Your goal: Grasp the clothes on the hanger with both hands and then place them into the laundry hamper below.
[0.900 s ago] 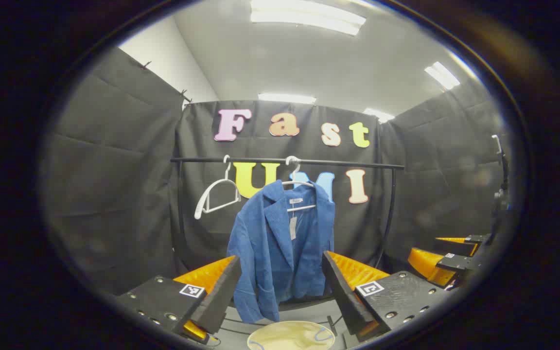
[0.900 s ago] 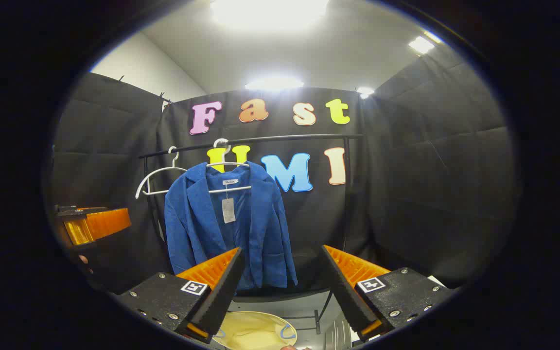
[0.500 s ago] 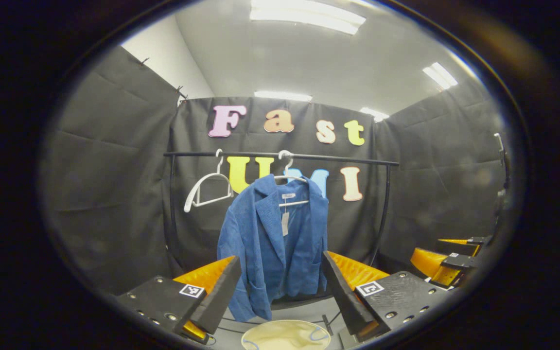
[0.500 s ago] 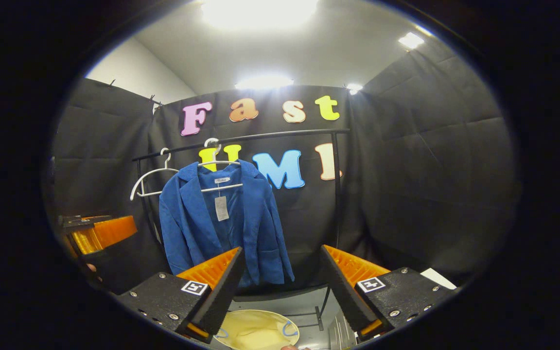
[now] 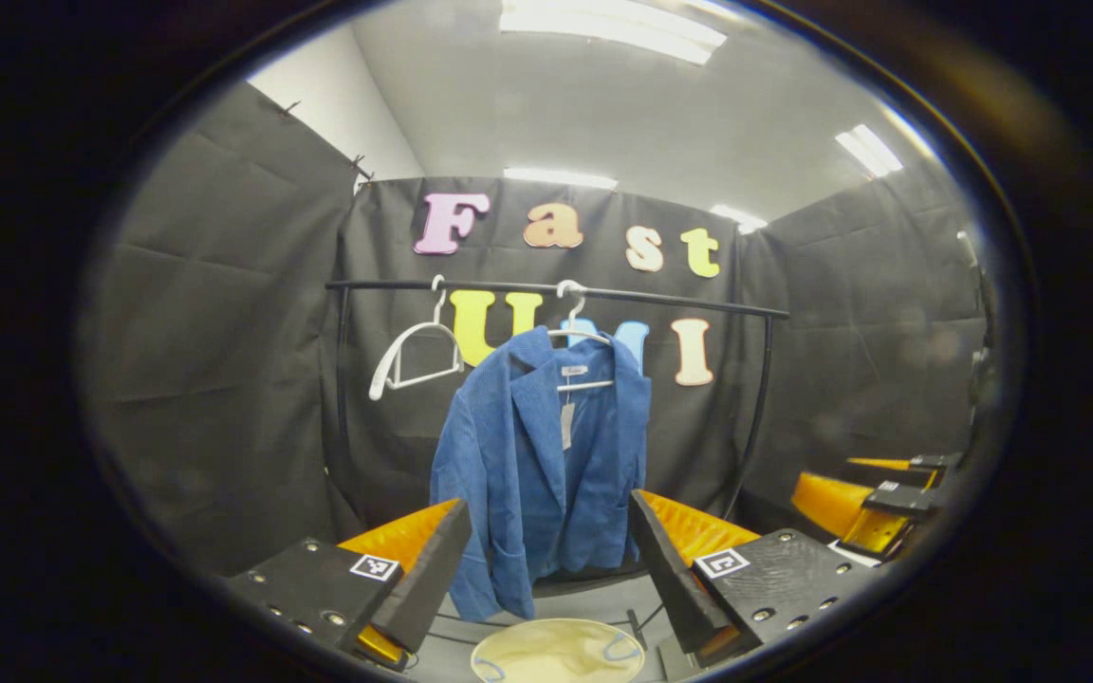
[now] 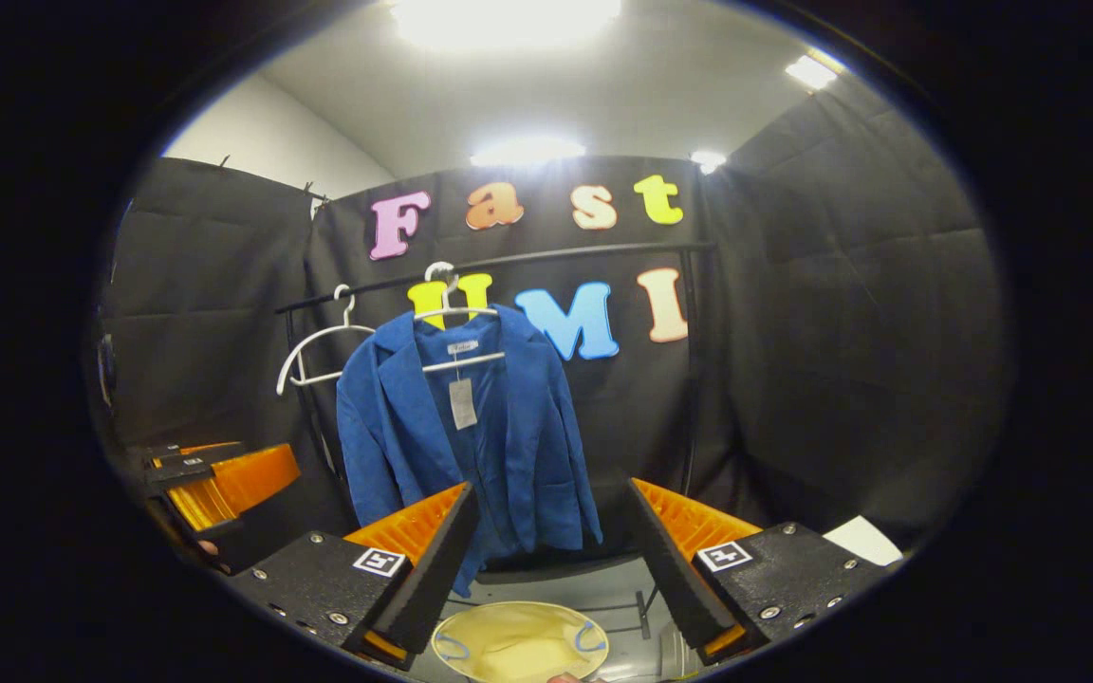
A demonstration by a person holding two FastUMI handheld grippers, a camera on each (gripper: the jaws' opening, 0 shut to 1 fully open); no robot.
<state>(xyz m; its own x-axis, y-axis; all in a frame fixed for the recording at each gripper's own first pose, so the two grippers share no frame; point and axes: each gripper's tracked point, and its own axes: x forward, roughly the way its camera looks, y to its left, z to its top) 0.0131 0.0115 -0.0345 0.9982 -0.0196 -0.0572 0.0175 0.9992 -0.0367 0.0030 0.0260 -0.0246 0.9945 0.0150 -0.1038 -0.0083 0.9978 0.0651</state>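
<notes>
Both tongs open, jacket not yet reached

My left tongs and right tongs point level at the blue jacket, which hangs on its hanger at 12 o'clock, well apart from me, above the hamper. If I pull sideways, I think the hanger may slide along the rail.

A black clothes rail runs across the middle of the left gripper view, its upright post curving down right of centre. An empty white hanger hooks on the rail left of centre, tilted. In the right gripper view the same rail slants up toward the right, the empty hanger at its left end. Ceiling lights glow along the top. Grey floor shows at bottom centre.
</notes>
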